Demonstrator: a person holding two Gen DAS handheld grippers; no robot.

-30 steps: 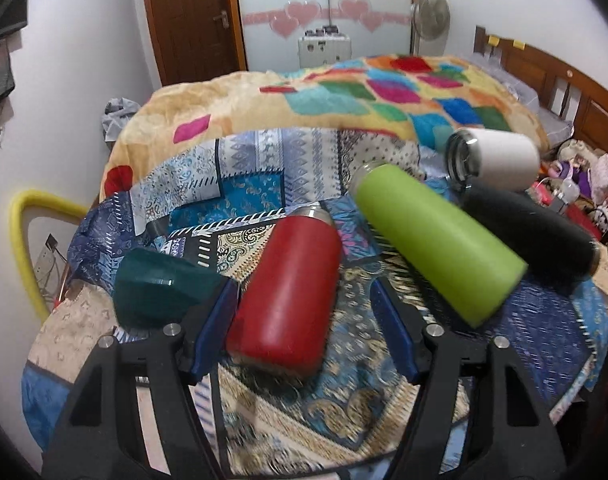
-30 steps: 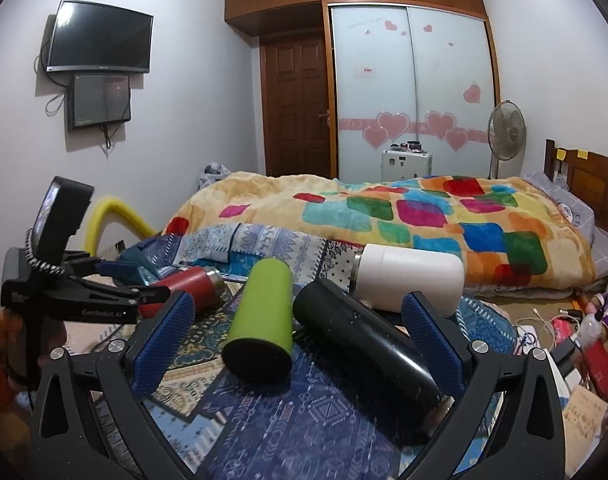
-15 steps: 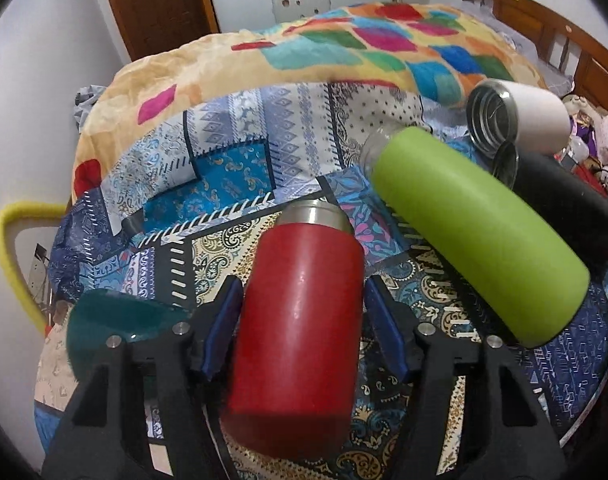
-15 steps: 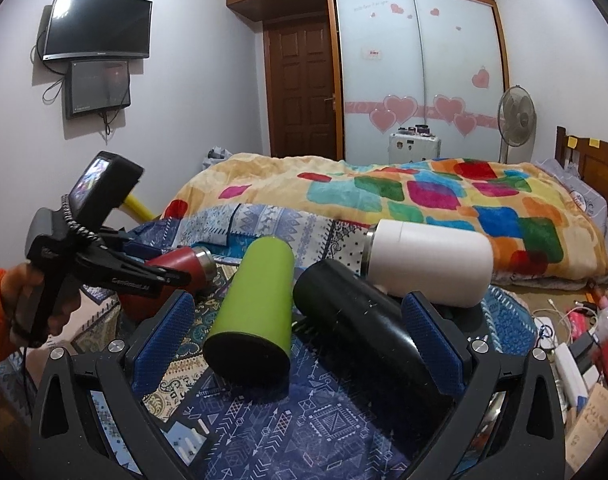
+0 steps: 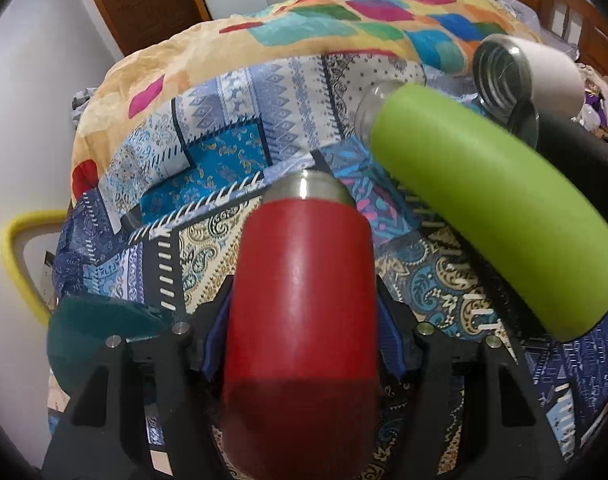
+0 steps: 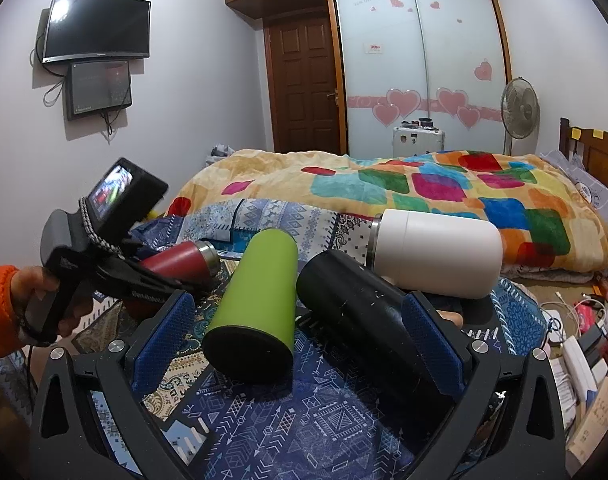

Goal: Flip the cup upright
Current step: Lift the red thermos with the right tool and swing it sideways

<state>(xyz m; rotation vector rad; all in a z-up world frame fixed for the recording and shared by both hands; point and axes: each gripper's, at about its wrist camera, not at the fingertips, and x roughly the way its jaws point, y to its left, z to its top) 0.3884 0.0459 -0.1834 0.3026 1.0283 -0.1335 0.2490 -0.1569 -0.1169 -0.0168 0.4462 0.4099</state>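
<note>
Left hand-held gripper closed around something, right hand-held gripper spread wide, level

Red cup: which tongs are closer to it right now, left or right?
Left. The left tongs straddle the red cup, pads against its sides. The right tongs hang open farther right, around the green cup and black cup.

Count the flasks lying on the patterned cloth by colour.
red flask: 1
green flask: 1
black flask: 1
white flask: 1
Total: 4
</note>
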